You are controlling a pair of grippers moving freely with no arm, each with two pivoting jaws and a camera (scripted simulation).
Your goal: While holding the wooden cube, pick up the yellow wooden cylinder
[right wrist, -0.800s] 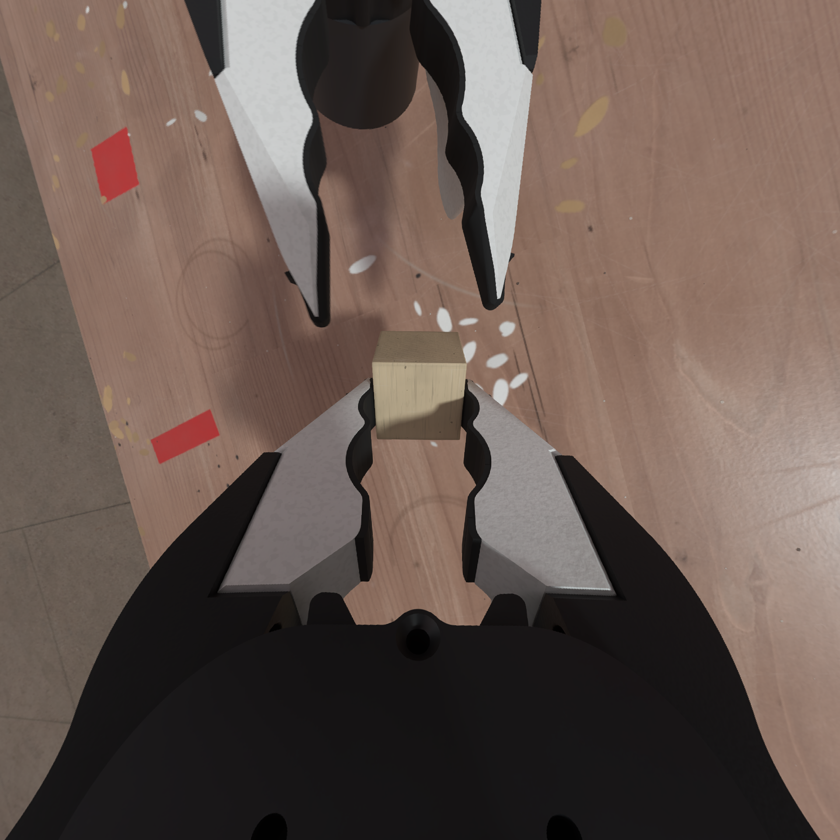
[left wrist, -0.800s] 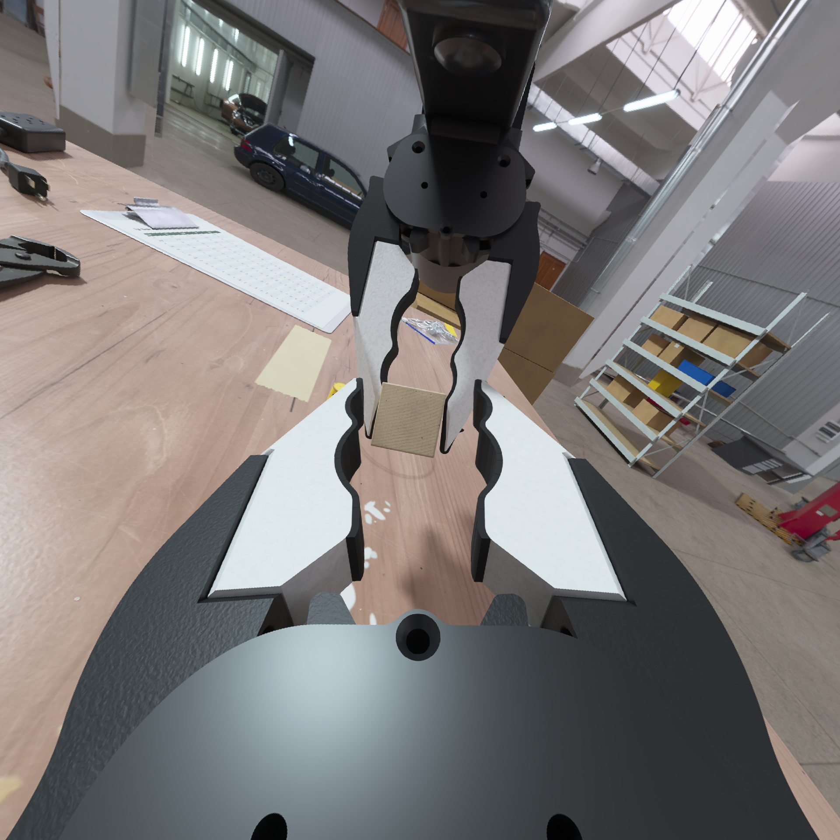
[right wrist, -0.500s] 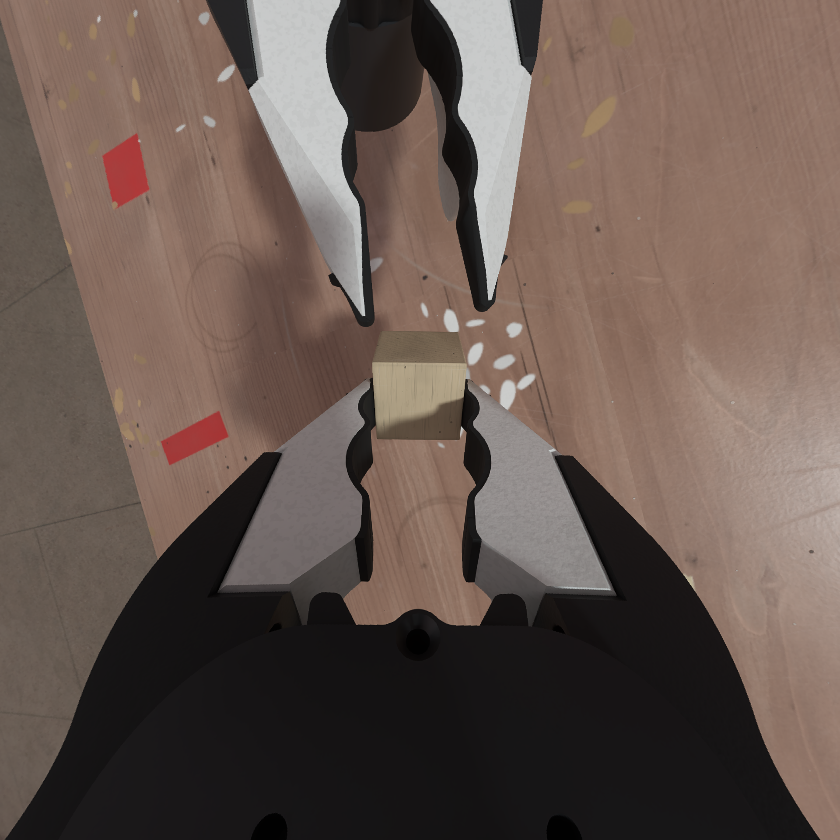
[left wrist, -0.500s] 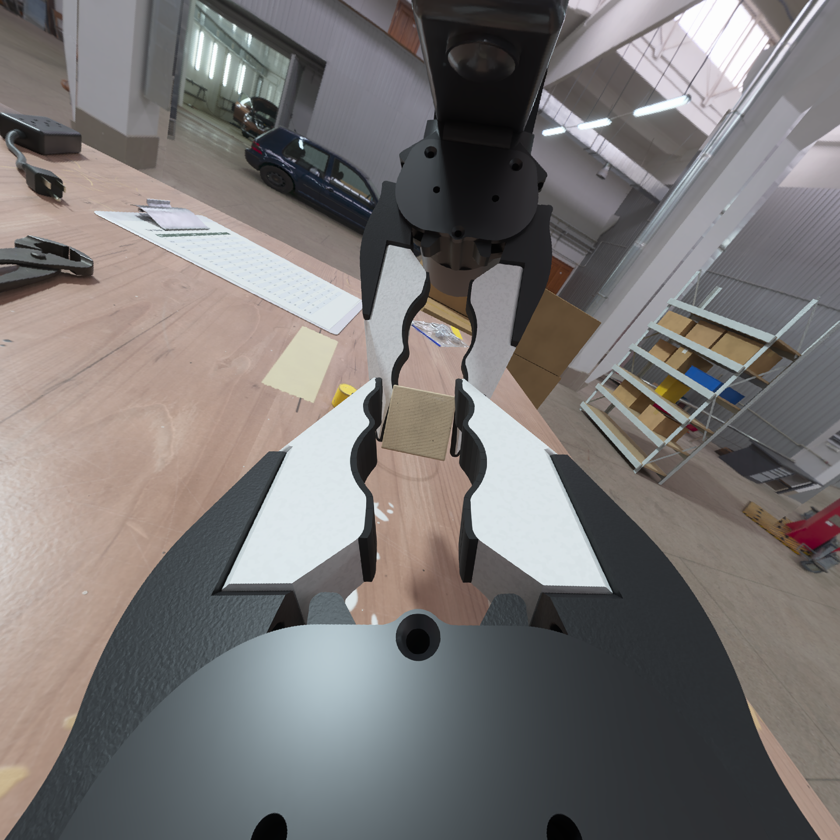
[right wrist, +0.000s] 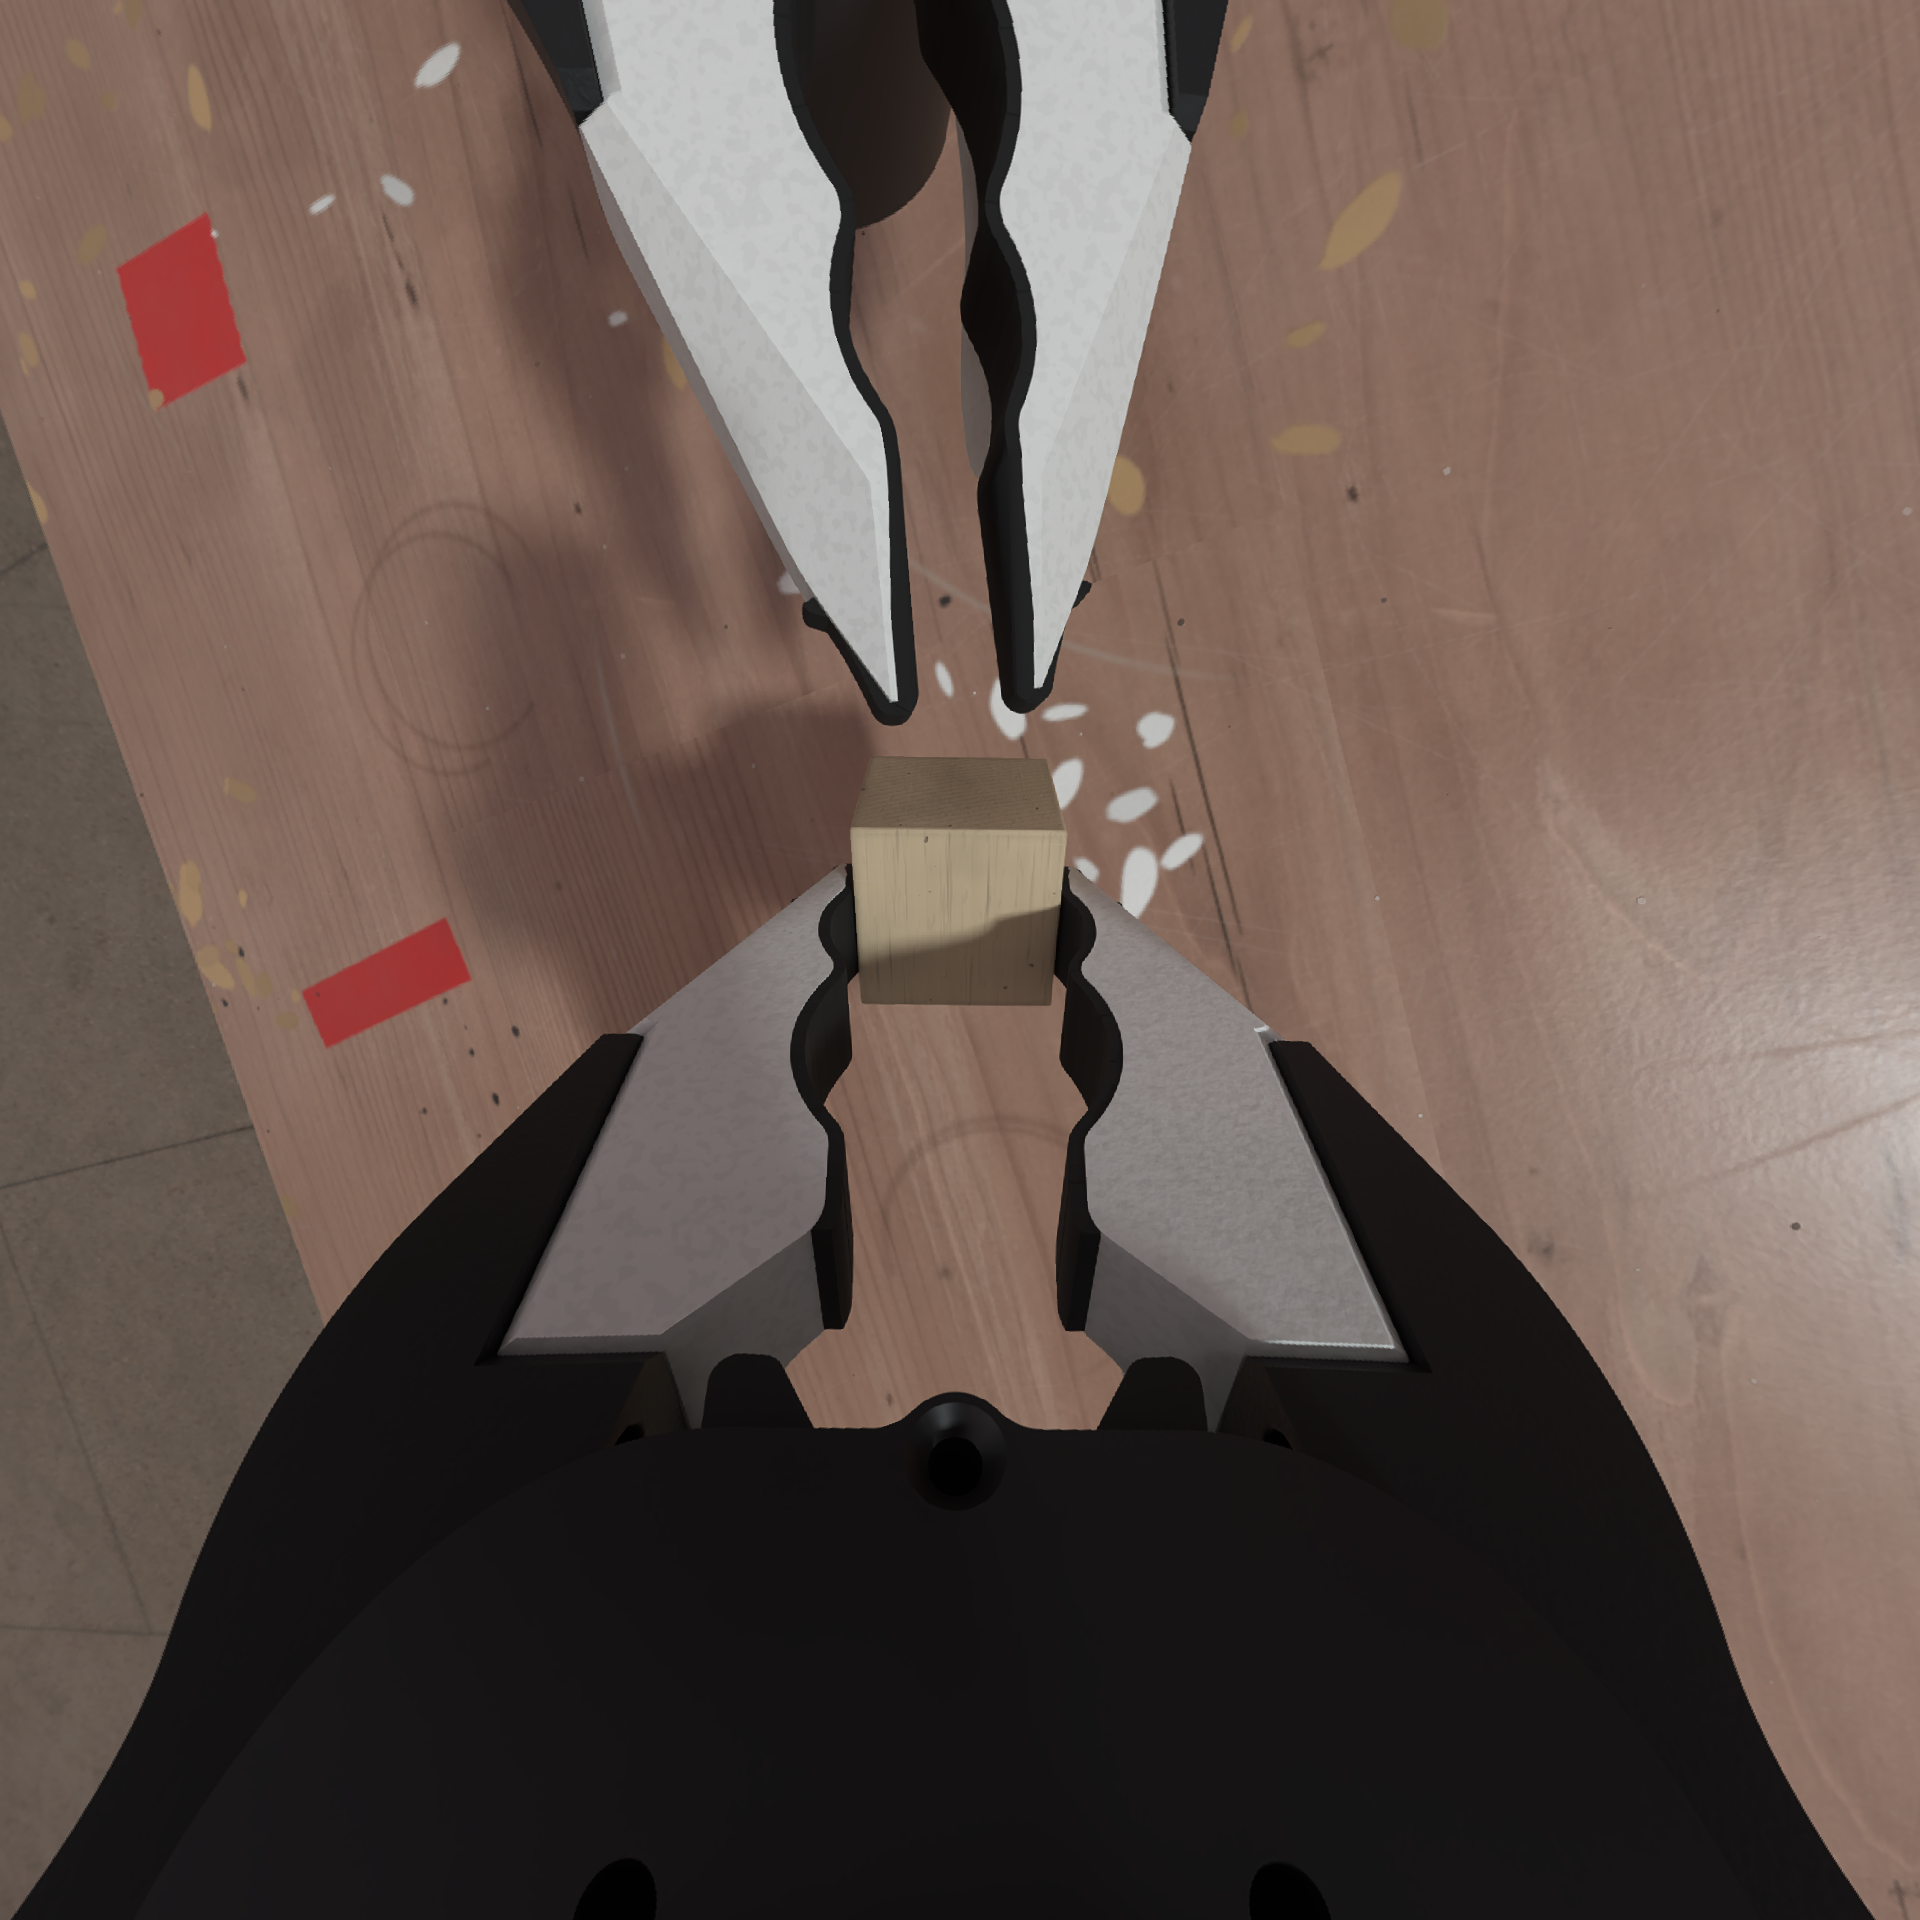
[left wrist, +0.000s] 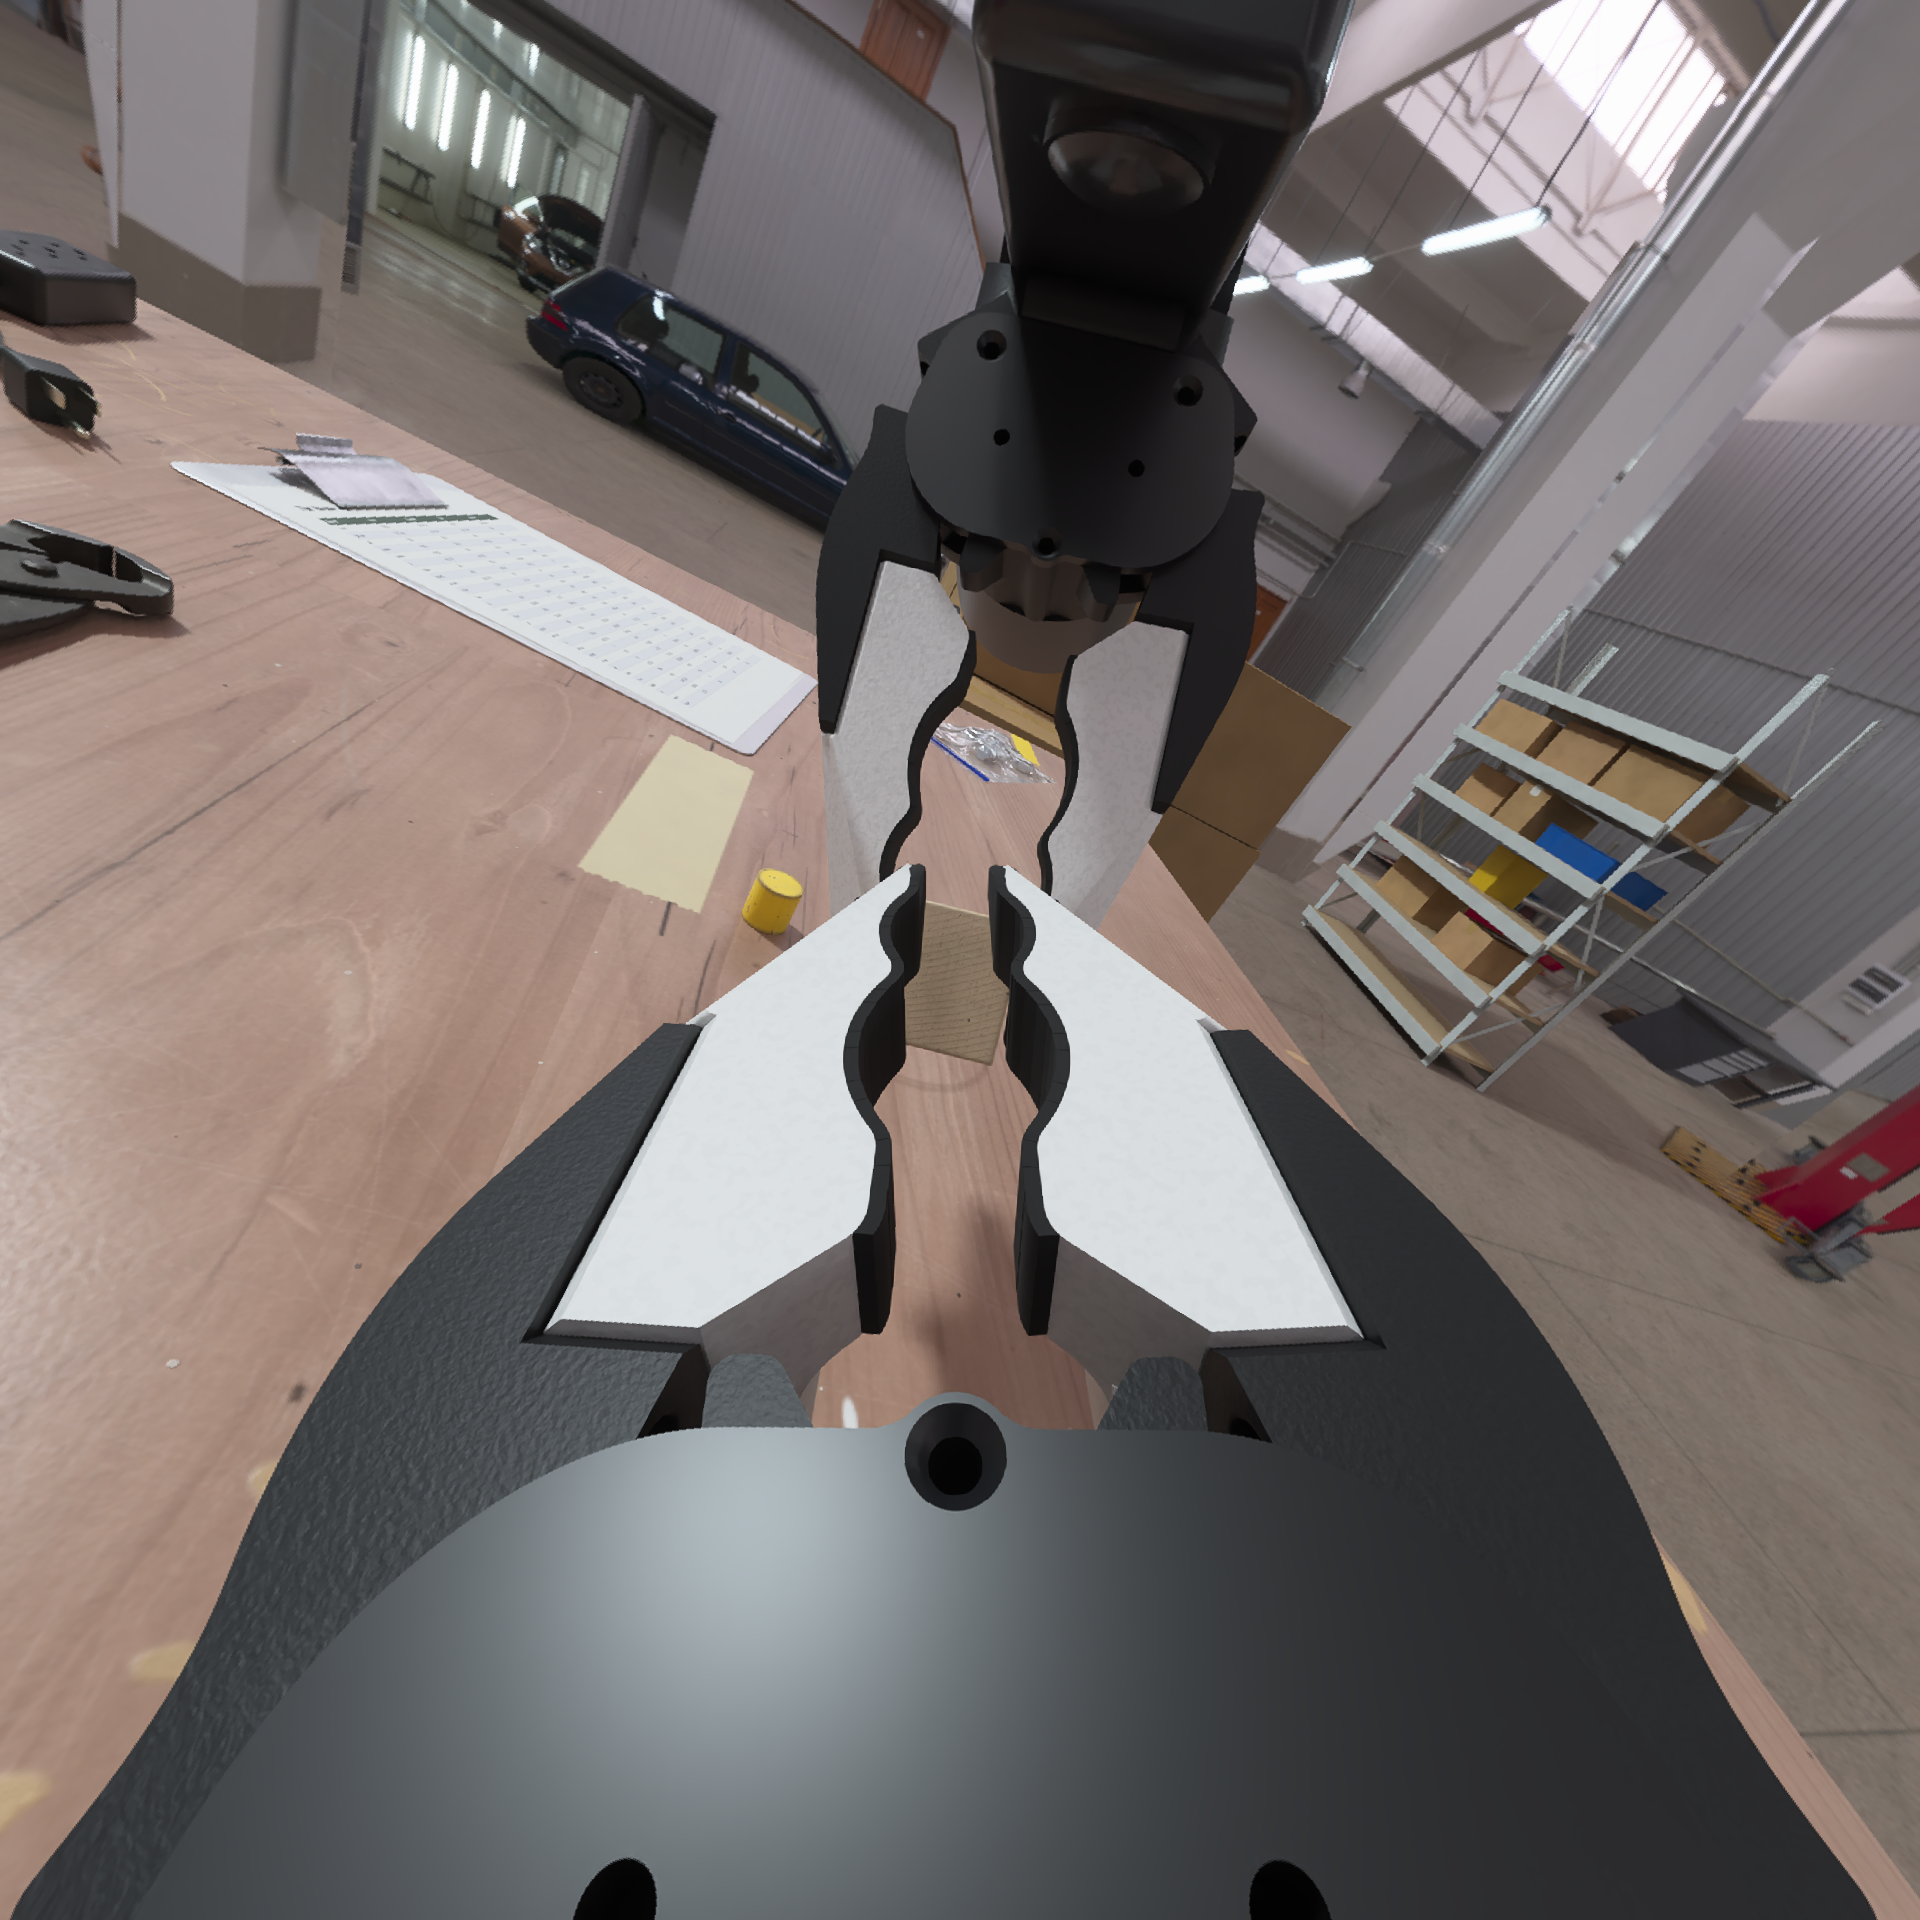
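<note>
In the right wrist view, the right gripper (right wrist: 956, 883) has its jaws clamped on the wooden cube (right wrist: 956, 894), which sits right at the tips, pressed on both side faces, with its far part sticking out past them. The table (right wrist: 1455, 831) lies under it. Just beyond the cube, straight ahead of these jaws and pointing back at them, the left gripper (right wrist: 956, 701) shows tip to tip with the cube but apart from it. To the left of the jaws two red patches (right wrist: 387, 982) lie flat on the wood, one near and one farther off, and white flecks (right wrist: 1132, 805) are scattered just right of the cube.

In the left wrist view, the left gripper (left wrist: 954, 883) has its jaws a narrow gap apart with nothing between them. Just past the tips the wooden cube (left wrist: 954, 987) shows through that gap, held from above by the right gripper (left wrist: 966, 878). The yellow wooden cylinder (left wrist: 772, 900) stands upright on the table (left wrist: 312, 935), just left of the left fingertip and apart from it, touched by neither gripper. Left of the jaws and farther on lie a cream patch (left wrist: 670, 821), then a long white sheet (left wrist: 499, 592), with black tools (left wrist: 73, 592) far to the left. Beyond the right gripper's fingers lies a clear bag (left wrist: 992, 748). Past the table edge are cardboard boxes (left wrist: 1247, 769), a shelf rack (left wrist: 1558, 852) on the right and a dark blue car (left wrist: 696, 384)
</note>
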